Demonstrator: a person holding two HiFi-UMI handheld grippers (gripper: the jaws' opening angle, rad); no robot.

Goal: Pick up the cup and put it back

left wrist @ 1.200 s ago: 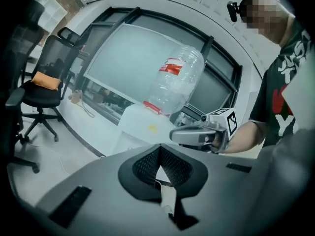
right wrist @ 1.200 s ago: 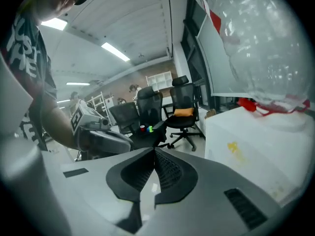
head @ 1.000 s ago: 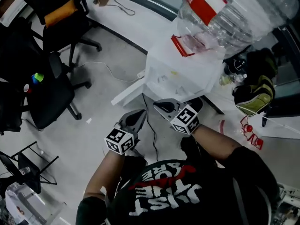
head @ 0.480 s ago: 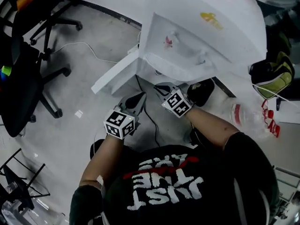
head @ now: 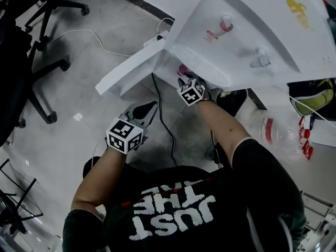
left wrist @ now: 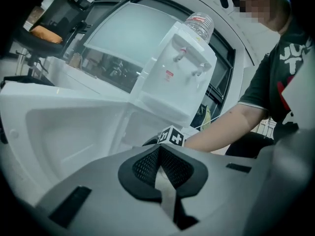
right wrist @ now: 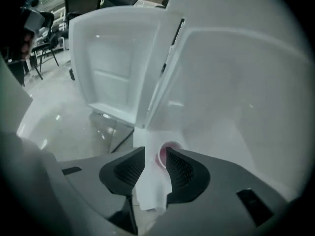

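Cup [right wrist: 162, 154] stood upright on the white floor inside the lower cabinet of the water dispenser [head: 252, 30], just past the tips of the right gripper [right wrist: 155, 151]. It lay in line with the gap between the jaws, a shade to the right. The right jaw covered part of its rim, and neither pad touched it.

Right gripper's jaws stood apart and had just been opening, with only a white strip of the cabinet floor between the pads. In the head view this gripper [head: 185, 79] pointed steeply down under the dispenser's front, with the cup [head: 183, 70] showing as a pink spot at its tip.

Cup was small and round, with a pink-red rim and a paler inside; its wall could not be made out.

Cabinet door [head: 131, 70] hung open to the left.

Left gripper [left wrist: 158, 149] was held back over the floor nearer the person, jaws closed together on nothing.
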